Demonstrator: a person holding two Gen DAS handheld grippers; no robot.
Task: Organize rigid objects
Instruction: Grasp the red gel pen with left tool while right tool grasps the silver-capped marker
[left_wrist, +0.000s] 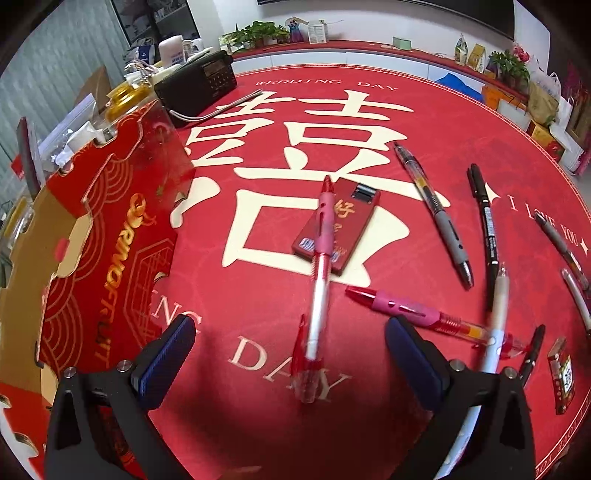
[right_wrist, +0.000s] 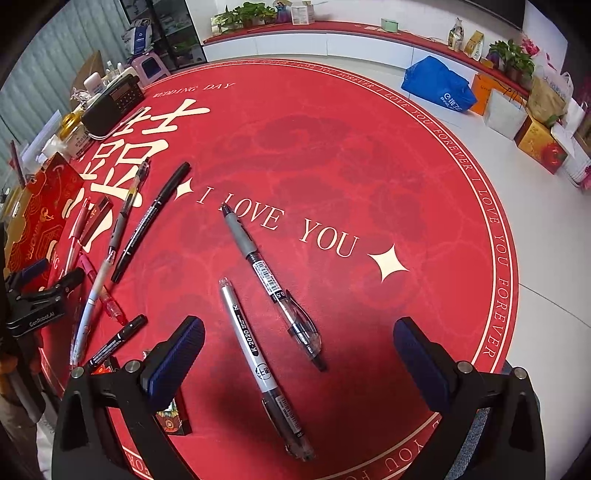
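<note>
Several pens lie scattered on a round red table mat (left_wrist: 258, 314). My left gripper (left_wrist: 290, 338) is open around the rear end of a red-and-pink pen (left_wrist: 318, 273) that rests across a small red flat box (left_wrist: 338, 225). A second red-pink pen (left_wrist: 410, 310), a white pen (left_wrist: 496, 321), a grey pen (left_wrist: 436, 214) and a black marker (left_wrist: 485, 221) lie to its right. My right gripper (right_wrist: 299, 338) is open over a silver marker (right_wrist: 258, 365) and a grey-black pen (right_wrist: 269, 280).
A red cardboard box (left_wrist: 96, 236) stands at the left, close to my left gripper. A black radio (left_wrist: 195, 83) sits at the far left of the mat. A small red packet (left_wrist: 561, 373) lies at the right. Bags and boxes (right_wrist: 509, 110) stand on the floor beyond the table.
</note>
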